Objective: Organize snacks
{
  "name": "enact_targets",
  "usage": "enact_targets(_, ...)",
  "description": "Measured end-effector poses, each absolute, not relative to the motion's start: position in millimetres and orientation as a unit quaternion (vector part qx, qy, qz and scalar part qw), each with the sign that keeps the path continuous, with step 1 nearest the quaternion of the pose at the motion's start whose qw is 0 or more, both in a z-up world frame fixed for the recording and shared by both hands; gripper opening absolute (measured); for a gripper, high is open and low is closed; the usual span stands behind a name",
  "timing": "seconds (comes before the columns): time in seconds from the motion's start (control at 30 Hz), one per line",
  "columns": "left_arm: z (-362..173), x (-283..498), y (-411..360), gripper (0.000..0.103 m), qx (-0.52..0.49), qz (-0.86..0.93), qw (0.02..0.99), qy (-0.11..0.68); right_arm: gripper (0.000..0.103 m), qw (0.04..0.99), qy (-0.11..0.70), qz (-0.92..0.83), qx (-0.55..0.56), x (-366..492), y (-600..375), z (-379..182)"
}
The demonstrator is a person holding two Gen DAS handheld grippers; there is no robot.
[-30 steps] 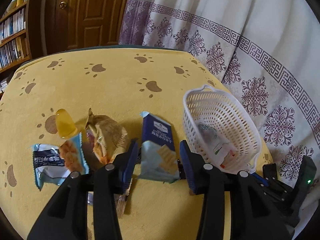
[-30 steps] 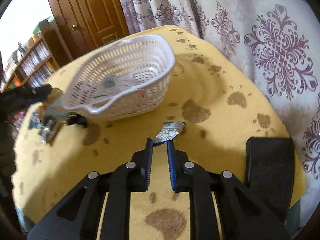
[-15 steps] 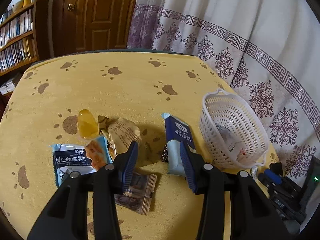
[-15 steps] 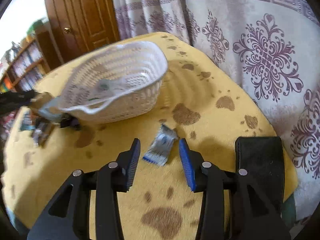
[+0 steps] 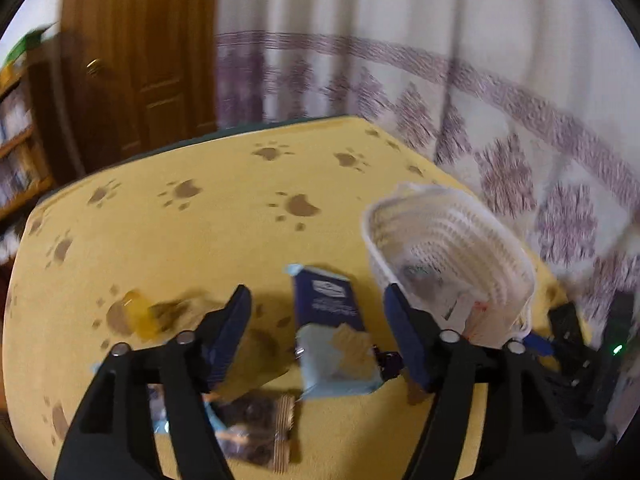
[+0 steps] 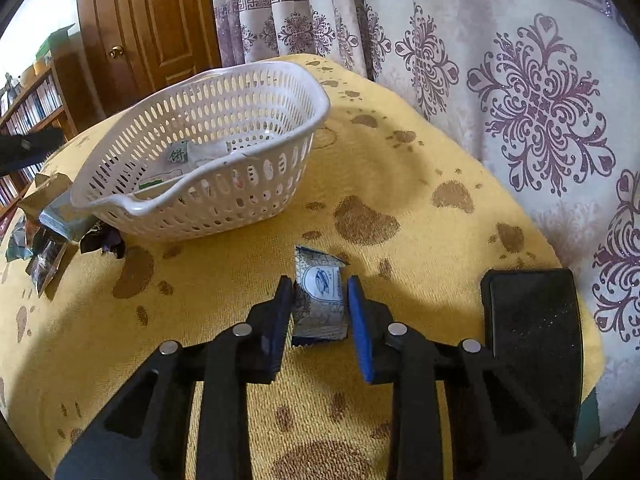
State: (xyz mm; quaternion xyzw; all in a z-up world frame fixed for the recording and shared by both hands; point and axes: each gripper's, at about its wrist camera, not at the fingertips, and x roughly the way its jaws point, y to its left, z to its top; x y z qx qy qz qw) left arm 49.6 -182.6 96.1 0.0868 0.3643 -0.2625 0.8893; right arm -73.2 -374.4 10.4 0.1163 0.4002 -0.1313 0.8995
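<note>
From my right claw [image 6: 318, 308], the small packet [image 6: 320, 300] lies on the desk [image 6: 420, 184] at twelve o'clock, between my fingers. The basket [image 6: 208, 152] stands behind it at eleven o'clock, with wrappers inside. A heap of snacks [image 6: 48, 236] lies at nine o'clock, just left of the basket. A flat pad [image 6: 532, 320] lies at three o'clock near the desk's edge, the curtain [image 6: 520, 80] behind. From my left claw [image 5: 318, 320], the cracker packet [image 5: 332, 332] lies at twelve o'clock, between my fingers, the basket at two o'clock, more packets at eight.
</note>
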Motion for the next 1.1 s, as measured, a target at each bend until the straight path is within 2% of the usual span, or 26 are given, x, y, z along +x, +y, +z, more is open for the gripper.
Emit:
enact_targets(0.3, 46, 65, -211, 0.070, 0.143, -0.256, 0.865, 0.407, 0.029, 0.900, 0.397, -0.128, 0.125, -76, -374, 11)
enact_targets(0.5, 32, 70, -223, 0.070, 0.189, -0.234, 0.868, 0.394, 0.029, 0.901, 0.396, -0.127, 0.127, -76, -377, 11)
enact_targets(0.53, 31, 70, -225, 0.068, 0.197, -0.232, 0.868, 0.392, 0.029, 0.901, 0.396, -0.127, 0.126, -76, -377, 11)
enact_targets(0.6, 27, 70, -230, 0.052, 0.215, -0.231, 0.865, 0.390, 0.029, 0.900, 0.397, -0.127, 0.126, -76, -377, 11)
enact_targets(0.63, 24, 70, -230, 0.051, 0.221, -0.226, 0.864, 0.391, 0.029, 0.900, 0.397, -0.127, 0.126, -76, -377, 11)
enact_targets(1.1, 74, 48, -172, 0.050, 0.120, -0.229, 0.890, 0.376, 0.028, 0.909, 0.376, -0.090, 0.156, -103, -365, 24)
